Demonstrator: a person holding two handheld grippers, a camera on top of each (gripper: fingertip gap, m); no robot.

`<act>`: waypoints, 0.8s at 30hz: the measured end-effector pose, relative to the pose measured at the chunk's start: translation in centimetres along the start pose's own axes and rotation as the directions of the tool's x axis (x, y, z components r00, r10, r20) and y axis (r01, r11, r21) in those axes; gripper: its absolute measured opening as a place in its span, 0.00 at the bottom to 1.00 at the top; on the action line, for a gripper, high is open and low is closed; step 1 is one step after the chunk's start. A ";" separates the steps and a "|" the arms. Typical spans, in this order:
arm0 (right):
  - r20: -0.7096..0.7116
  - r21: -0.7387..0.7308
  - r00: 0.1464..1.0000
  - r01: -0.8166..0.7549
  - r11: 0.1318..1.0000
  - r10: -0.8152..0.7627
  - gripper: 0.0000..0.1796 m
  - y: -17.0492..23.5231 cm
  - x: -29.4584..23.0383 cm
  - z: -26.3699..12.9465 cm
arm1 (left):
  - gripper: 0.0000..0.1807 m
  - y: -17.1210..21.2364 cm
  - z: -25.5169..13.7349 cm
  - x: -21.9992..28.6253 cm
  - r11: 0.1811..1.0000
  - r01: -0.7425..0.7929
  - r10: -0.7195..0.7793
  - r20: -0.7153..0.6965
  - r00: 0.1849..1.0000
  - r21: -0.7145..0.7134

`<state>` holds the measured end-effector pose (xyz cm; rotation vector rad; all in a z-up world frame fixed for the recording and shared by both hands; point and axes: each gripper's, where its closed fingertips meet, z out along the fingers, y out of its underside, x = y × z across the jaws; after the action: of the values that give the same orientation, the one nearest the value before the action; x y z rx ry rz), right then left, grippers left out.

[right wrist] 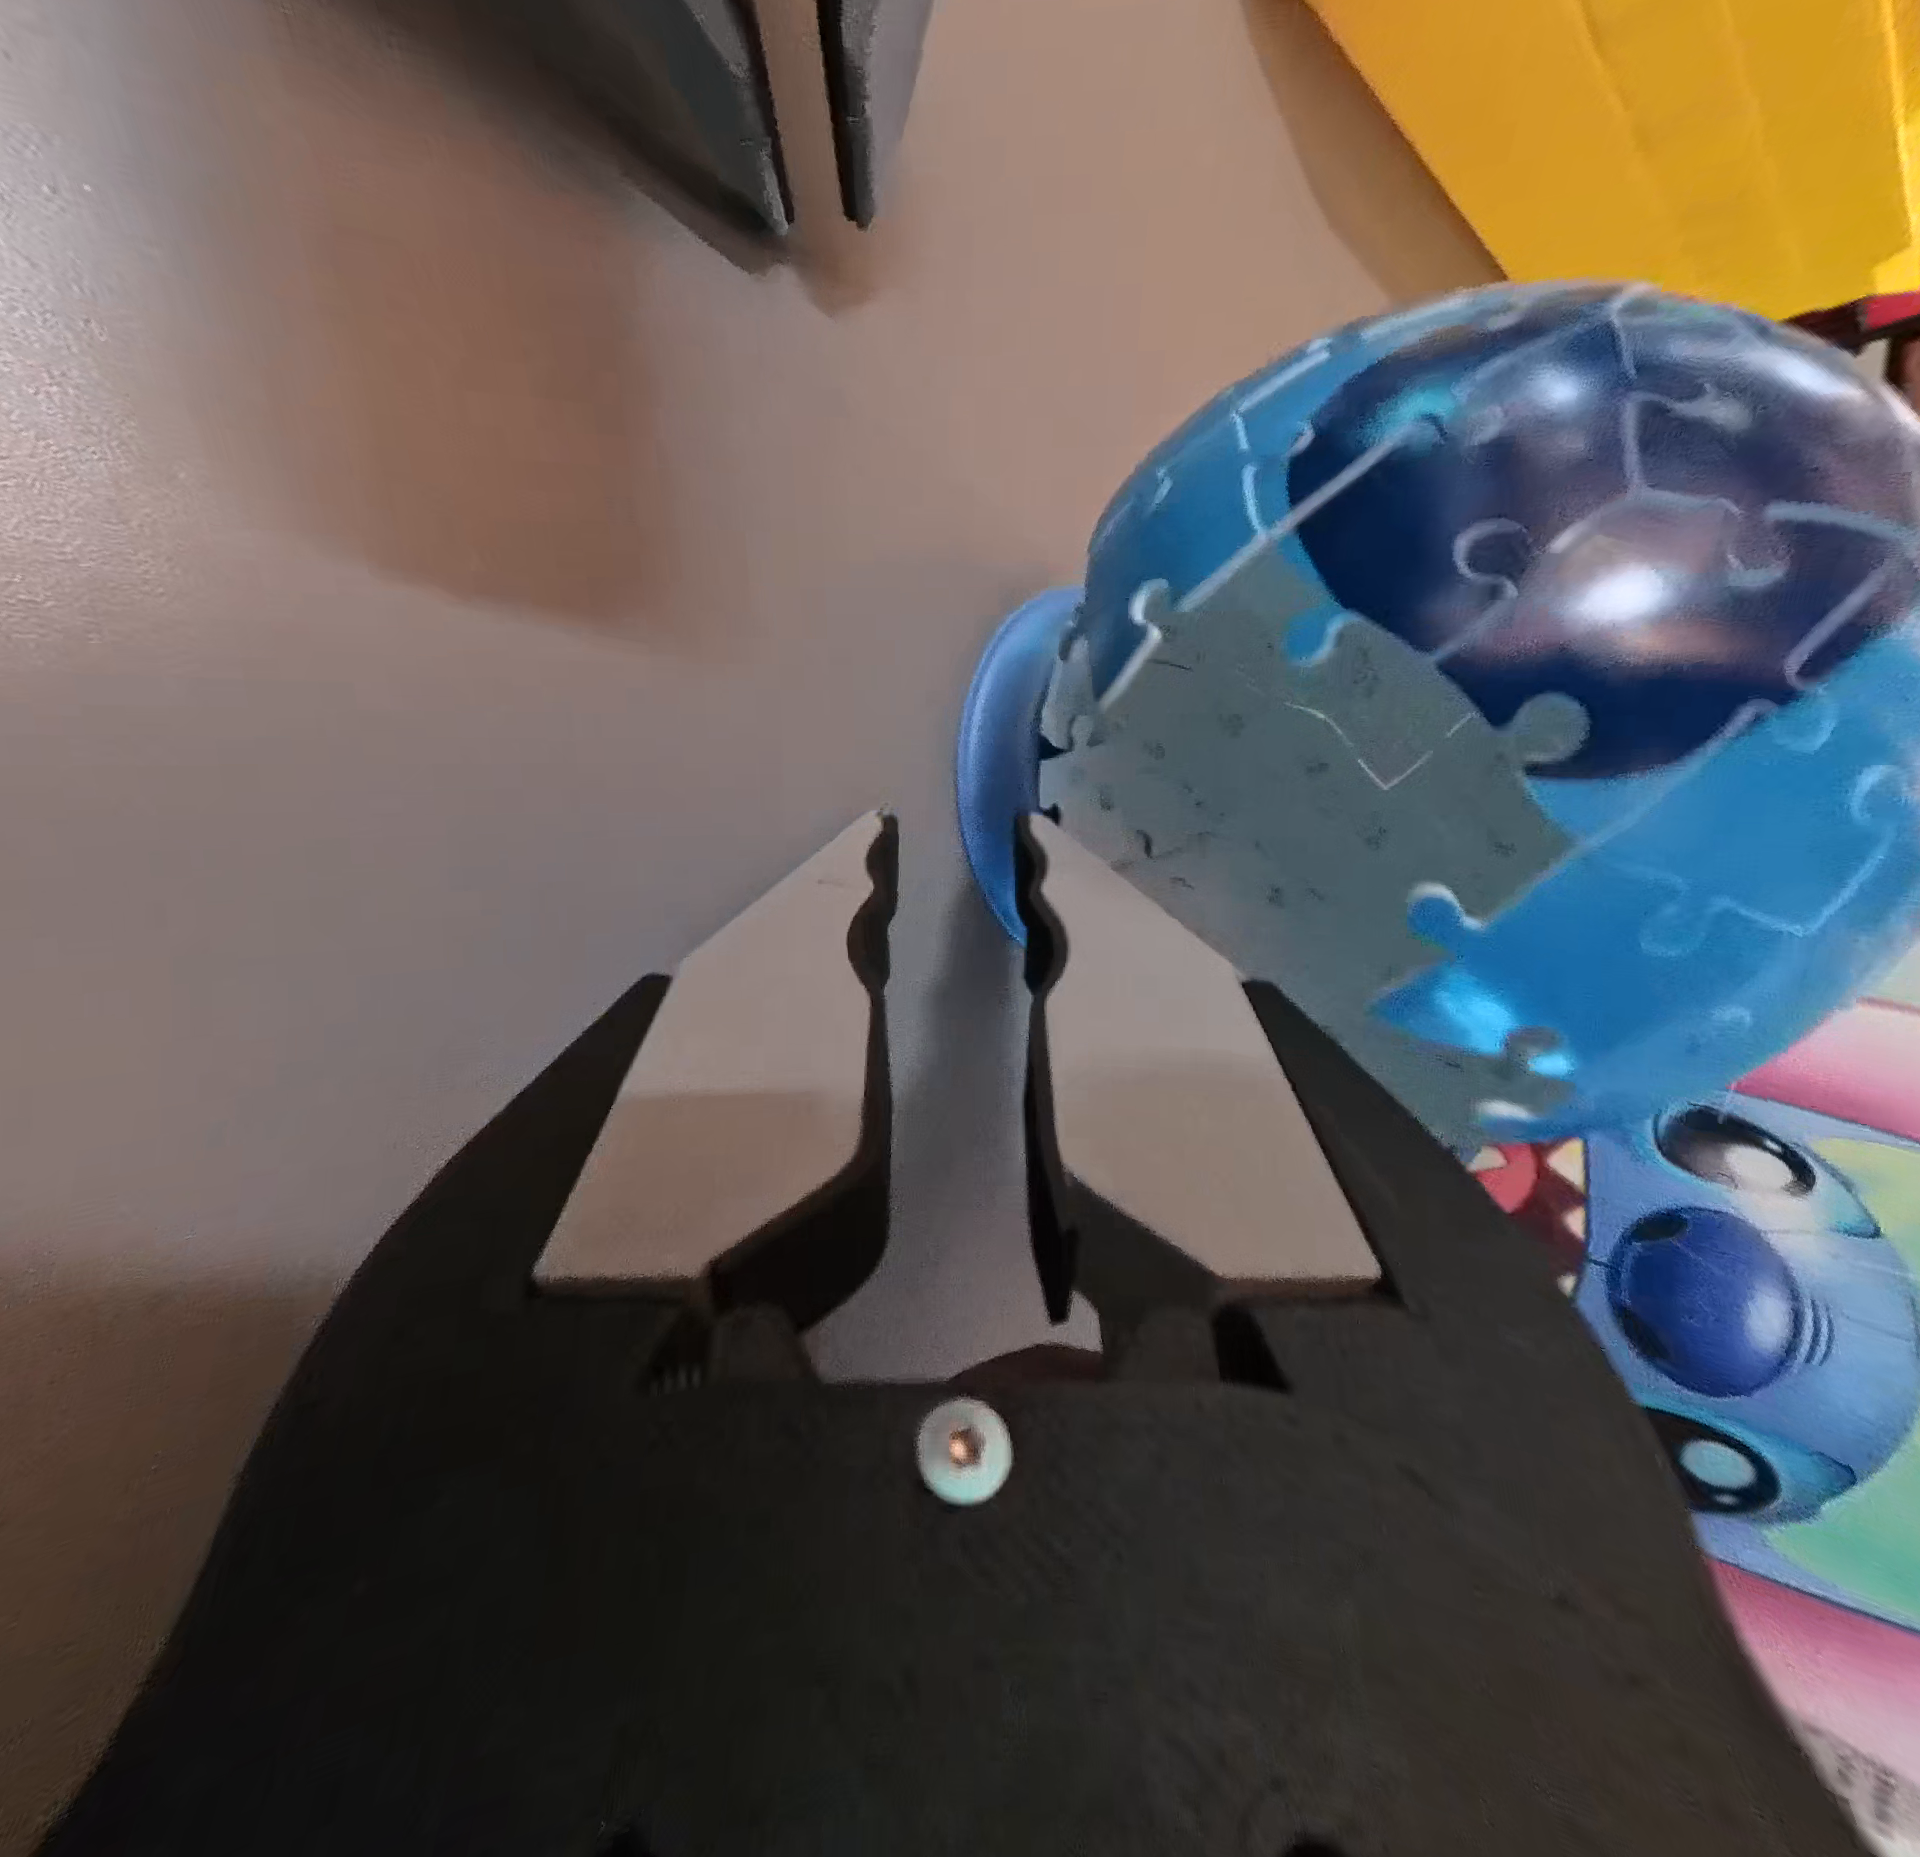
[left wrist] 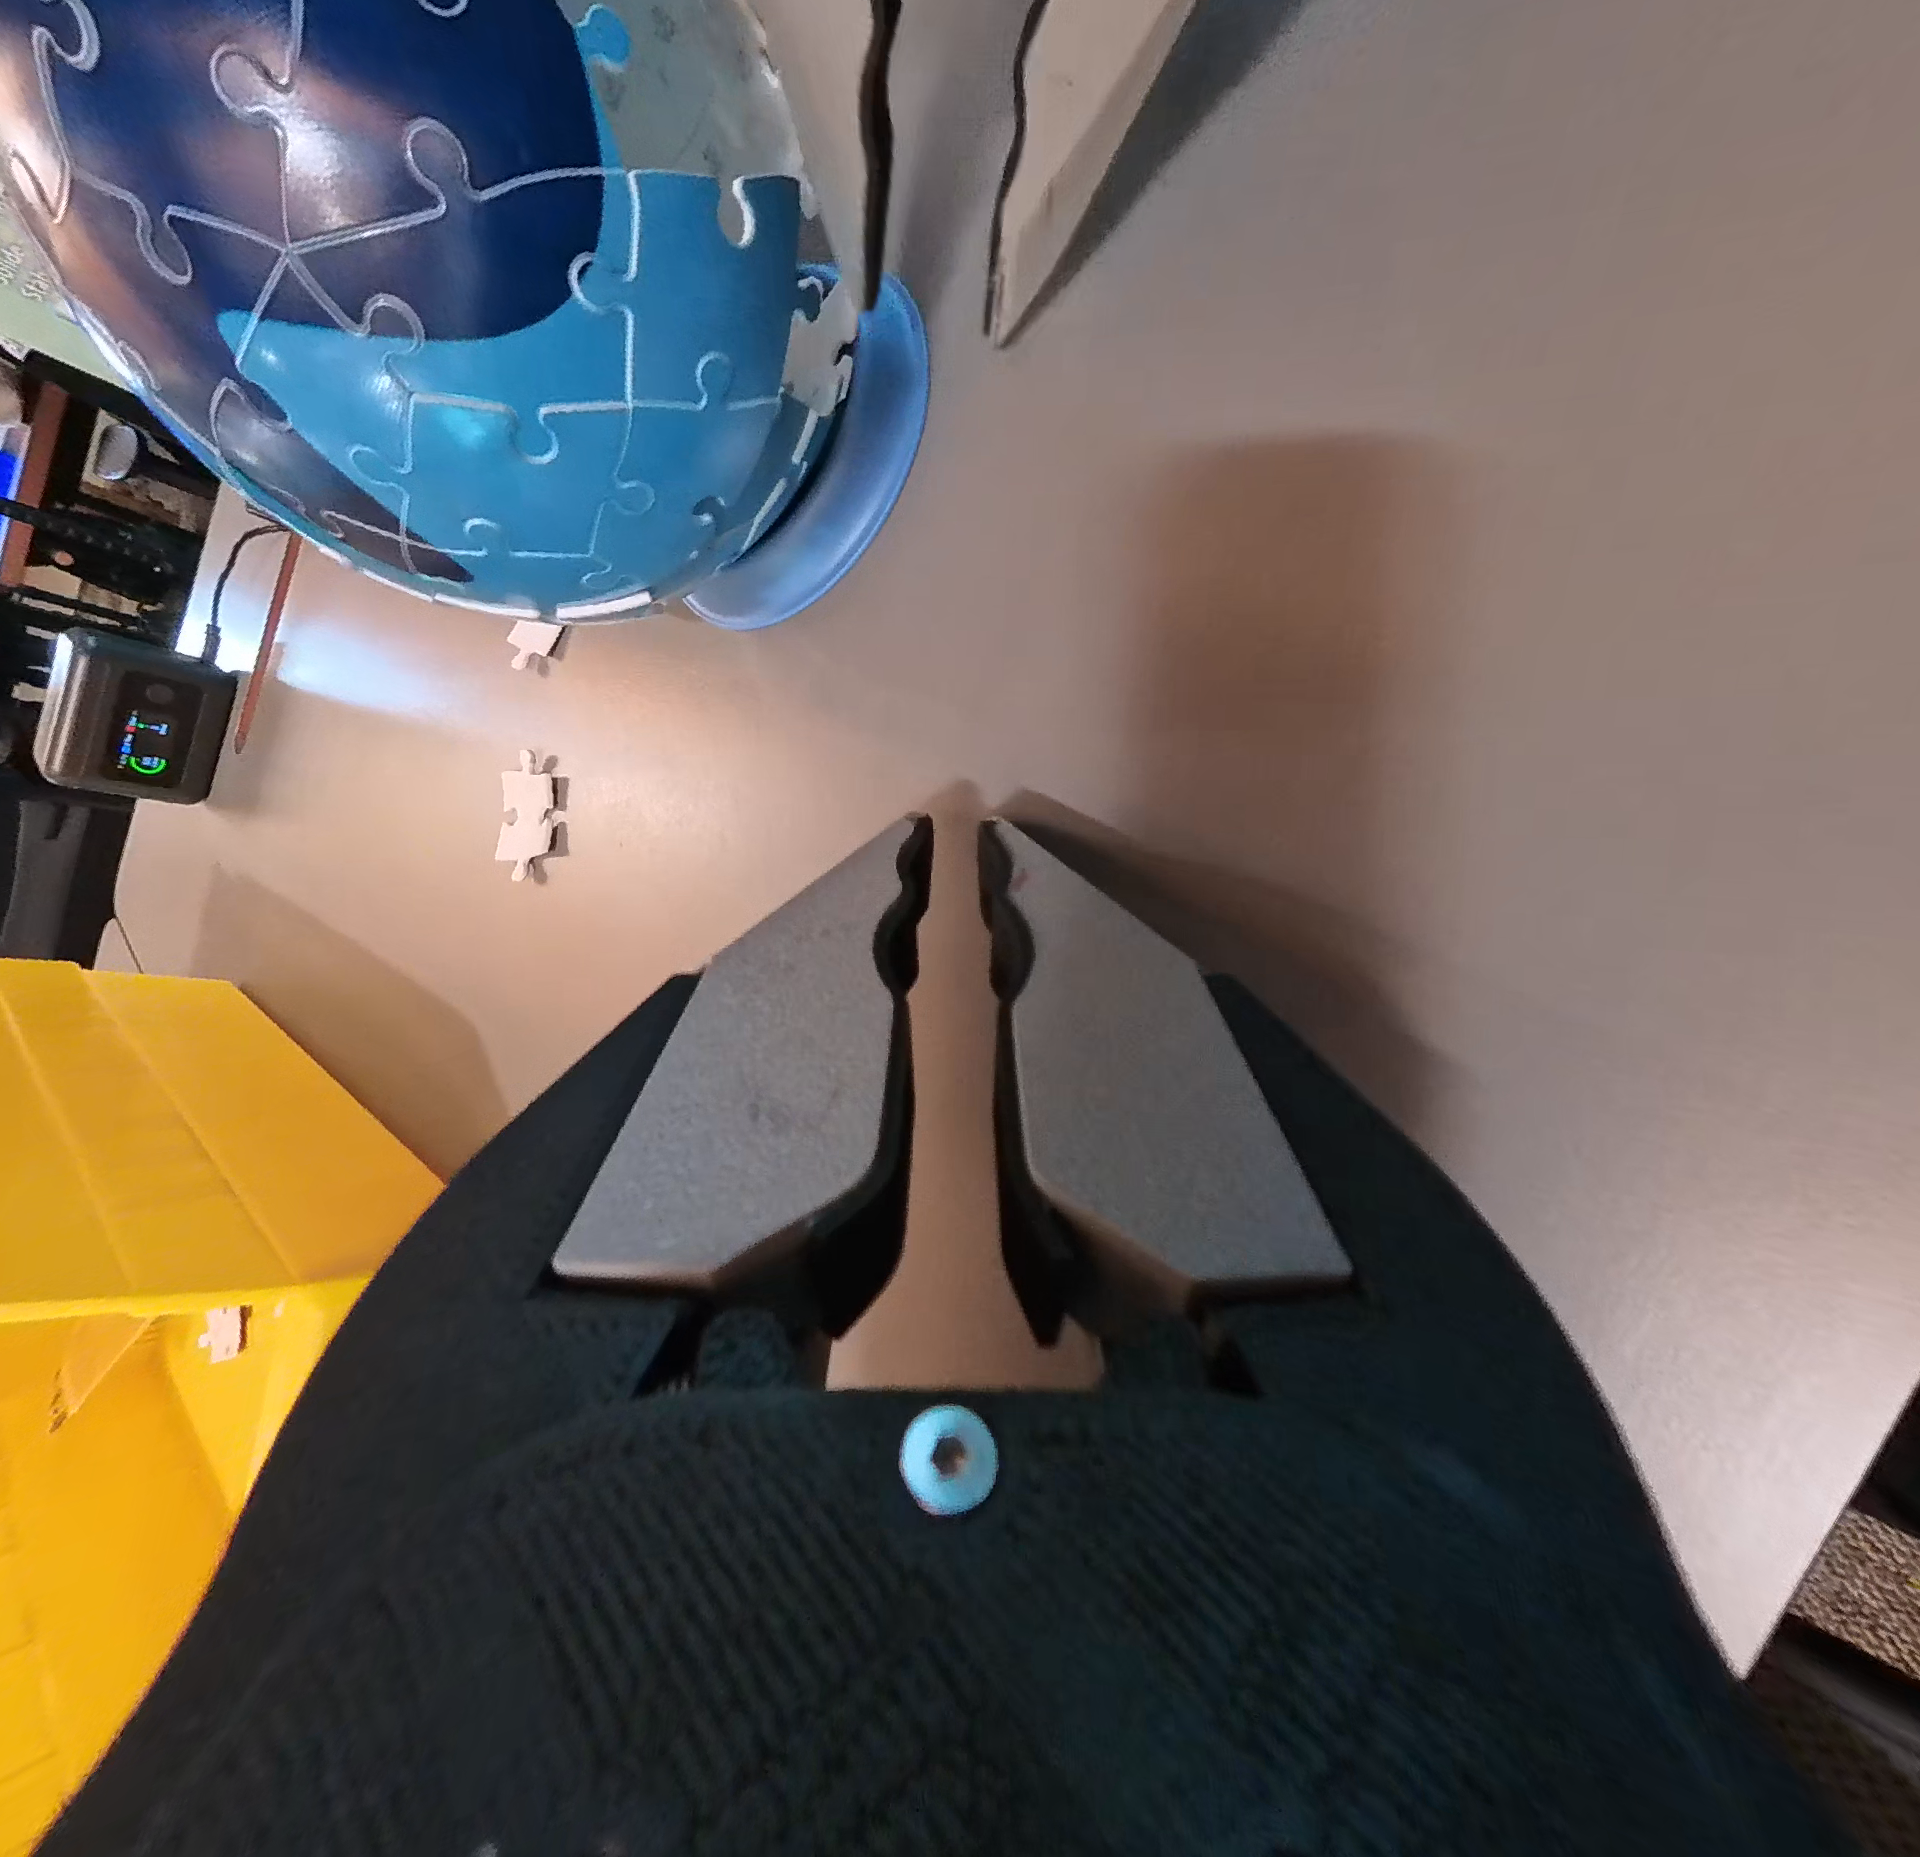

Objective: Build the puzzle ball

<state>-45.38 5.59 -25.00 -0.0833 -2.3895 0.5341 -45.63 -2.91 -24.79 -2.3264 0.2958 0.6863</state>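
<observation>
Two grippers are seen over a pale table (left wrist: 1455,560), on which the puzzle ball (left wrist: 436,280) is seated in a blue ring stand (left wrist: 852,477). A yellow bin (left wrist: 156,1132) is set at the table's edge, beside the left gripper (left wrist: 956,831). A picture box (right wrist: 1714,1340) printed with a blue cartoon figure is laid near the ball in the right wrist view. An unfinished patch of grey inner surface is shown on the ball (right wrist: 1507,716). The left gripper is held empty, its jaws nearly closed with a narrow gap. The right gripper (right wrist: 956,831) is held slightly apart, also empty, just beside the stand (right wrist: 997,758). A small power bank (left wrist: 125,716) is placed at the far edge. Two loose white puzzle pieces (left wrist: 532,815) are scattered near the ball; a third (left wrist: 223,1331) is lodged on the bin.
</observation>
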 end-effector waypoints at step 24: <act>-0.308 -0.086 0.946 0.079 0.993 -0.102 0.00 0.2 4.0 0.9 | 0.00 -0.2 0.3 0.3 1.000 0.014 -0.014 -0.012 1.000 0.017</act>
<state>-49.06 6.25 -23.31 -0.0828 -2.0914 0.3612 -45.43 -2.57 -25.00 -2.3152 0.2896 0.6609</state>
